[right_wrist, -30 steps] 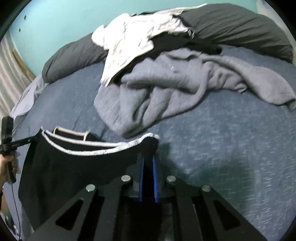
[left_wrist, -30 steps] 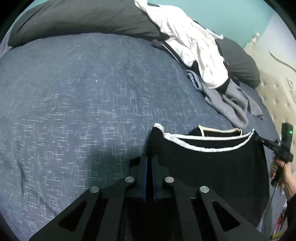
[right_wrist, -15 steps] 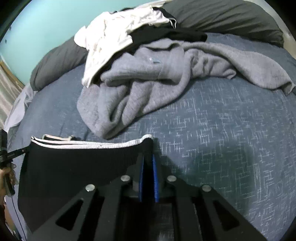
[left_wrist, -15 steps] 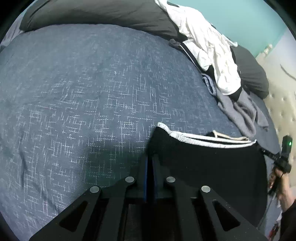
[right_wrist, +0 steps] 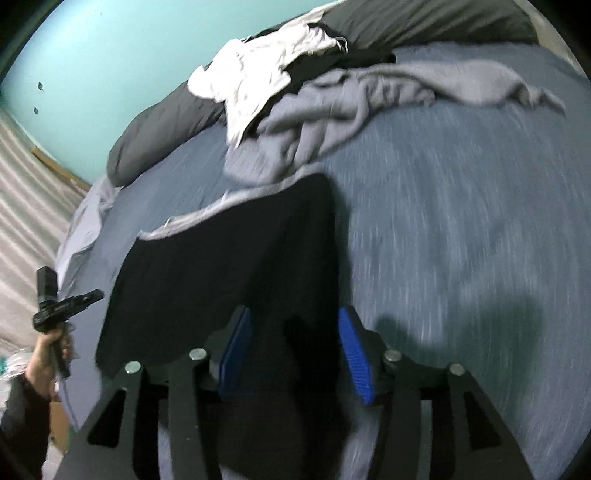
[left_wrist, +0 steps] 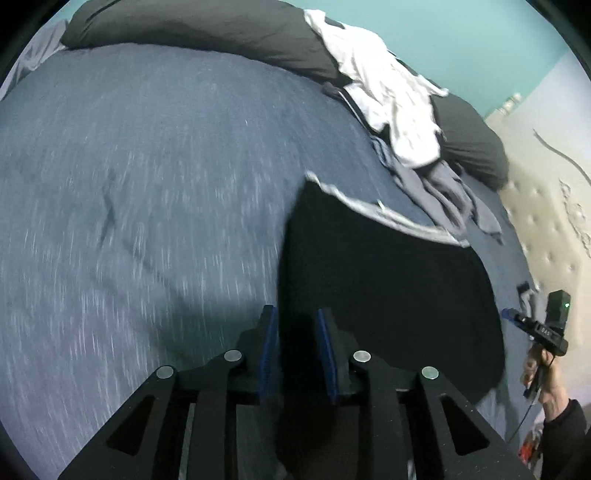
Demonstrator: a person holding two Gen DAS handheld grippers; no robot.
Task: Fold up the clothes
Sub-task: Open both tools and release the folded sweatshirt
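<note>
Black garment [left_wrist: 388, 273] with its white-trimmed edge [left_wrist: 391, 218] now lies spread flat on the blue bedspread [left_wrist: 147, 192], where half a second ago both claws pinched its top corners and held it stretched. Left gripper [left_wrist: 297, 332] has let go, its blue pads [left_wrist: 269, 343] parted with the cloth's near edge lying loose between them. Right gripper [right_wrist: 293, 339] stands wider, pads [right_wrist: 354, 350] well apart over the other near corner.

No containers are in view. Beyond the trimmed edge, just beside it, sits a heap of grey sweater [right_wrist: 332, 110] and white clothes [right_wrist: 266, 70] against dark pillows [left_wrist: 207, 33]. Broad bare bedspread lies open left of the garment; a tufted headboard [left_wrist: 546, 221] bounds the right. Both frames are motion-blurred.
</note>
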